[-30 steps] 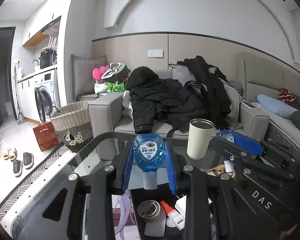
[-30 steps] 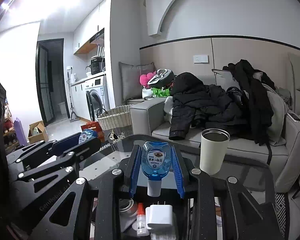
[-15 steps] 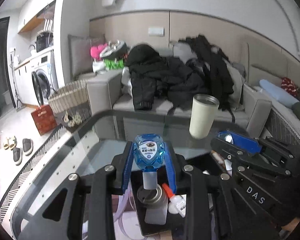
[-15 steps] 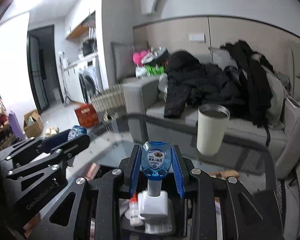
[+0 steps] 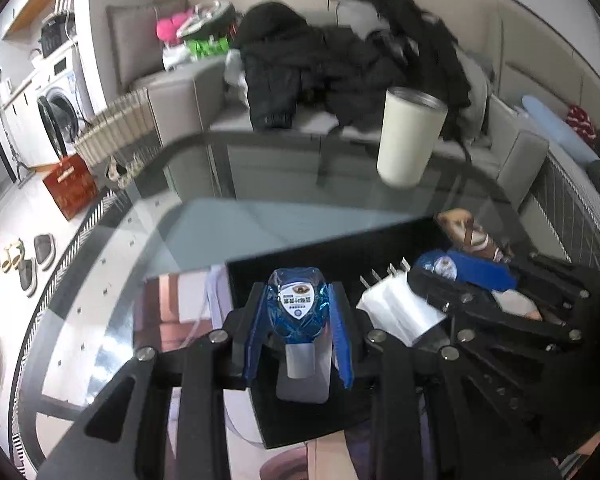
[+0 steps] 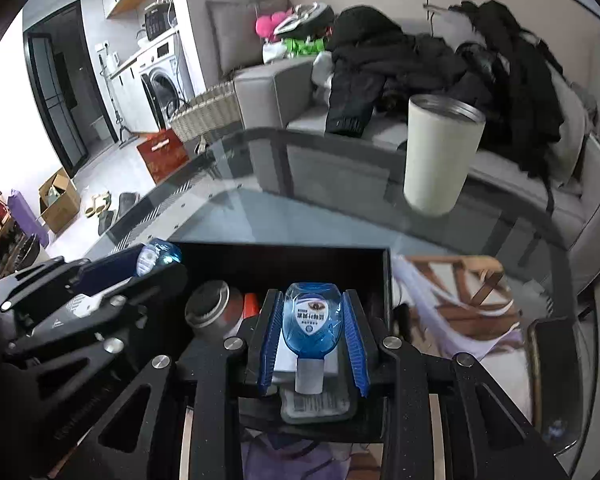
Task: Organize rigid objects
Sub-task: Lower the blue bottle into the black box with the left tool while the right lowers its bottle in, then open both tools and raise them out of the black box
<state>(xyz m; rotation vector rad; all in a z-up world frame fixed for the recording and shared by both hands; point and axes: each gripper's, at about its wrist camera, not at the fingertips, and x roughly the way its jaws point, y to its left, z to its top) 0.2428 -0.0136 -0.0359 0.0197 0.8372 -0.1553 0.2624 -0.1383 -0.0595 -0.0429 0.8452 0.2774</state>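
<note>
My left gripper [image 5: 298, 312] is shut on a small blue eye-drop bottle [image 5: 298, 308], white cap toward the camera, held over the left part of a black tray [image 5: 320, 252]. My right gripper [image 6: 312, 320] is shut on a second blue eye-drop bottle [image 6: 312, 320] over the same tray [image 6: 284, 256]. The right gripper also shows at the right of the left wrist view [image 5: 464, 272], and the left gripper at the left of the right wrist view [image 6: 156, 258]. In the tray lie a white charger plug [image 5: 396, 308], a round metal tin [image 6: 210, 306] and an orange-capped small bottle [image 6: 251, 305].
The tray sits on a glass table [image 5: 260, 200]. A cream tumbler [image 5: 412, 136] stands at the table's far side; it also shows in the right wrist view [image 6: 440, 156]. A sofa piled with dark jackets [image 5: 340, 68] is beyond. A wicker basket [image 5: 116, 128] stands on the floor at left.
Both grippers have tilted downward and moved in over the tray, each still holding its bottle. The tray and table now fill more of both views.
</note>
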